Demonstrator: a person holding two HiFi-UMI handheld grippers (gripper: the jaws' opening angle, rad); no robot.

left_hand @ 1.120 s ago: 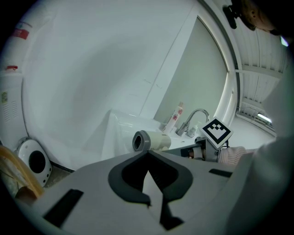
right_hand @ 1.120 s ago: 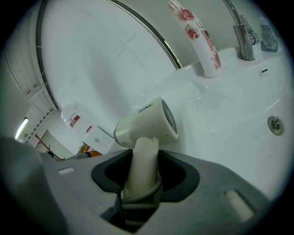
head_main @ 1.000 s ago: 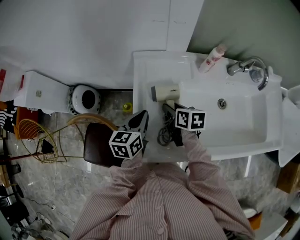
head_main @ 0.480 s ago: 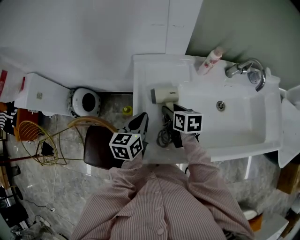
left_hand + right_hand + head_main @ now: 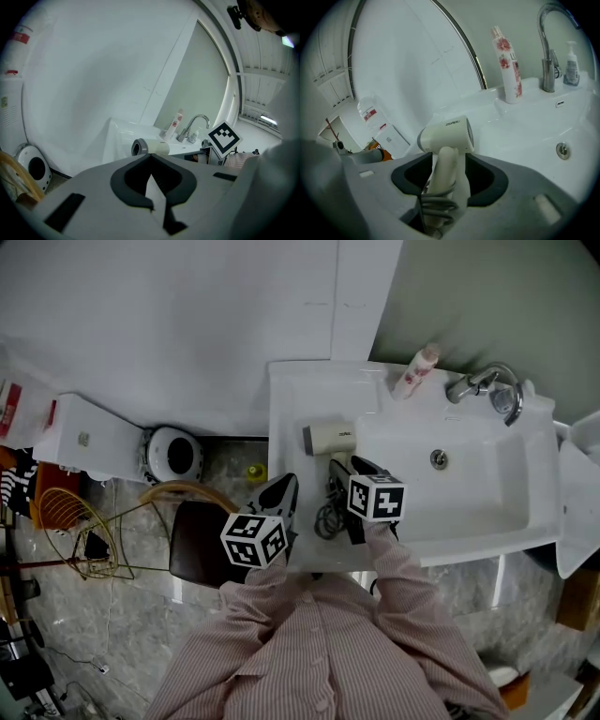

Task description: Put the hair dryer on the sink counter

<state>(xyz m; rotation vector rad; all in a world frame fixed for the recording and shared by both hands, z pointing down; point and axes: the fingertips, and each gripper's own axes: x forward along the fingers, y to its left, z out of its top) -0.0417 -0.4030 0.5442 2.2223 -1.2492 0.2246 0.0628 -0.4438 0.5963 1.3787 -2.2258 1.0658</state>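
The cream hair dryer point(image 5: 330, 437) lies on the white sink counter point(image 5: 300, 395), left of the basin, with its handle toward me. Its dark cord point(image 5: 328, 512) lies coiled by the handle. My right gripper point(image 5: 349, 470) straddles the handle point(image 5: 443, 168). Its jaws are opening, and a gap shows on each side of the handle. The dryer's body point(image 5: 445, 135) lies just beyond the fingertips. My left gripper point(image 5: 284, 486) hovers at the counter's left front edge, shut and empty; from its view the dryer point(image 5: 150, 147) lies ahead.
The basin point(image 5: 469, 474) with a chrome faucet point(image 5: 478, 382) fills the counter's right side. A flowered bottle point(image 5: 414, 371) stands at the back rim. On the floor to the left are a dark chair point(image 5: 192, 540), a wire basket point(image 5: 80, 526) and a round white device point(image 5: 176, 454).
The view has shifted slightly. The hair dryer stays in the same spot on the counter, and the right gripper has eased back a little along the handle. The left gripper has hardly moved.
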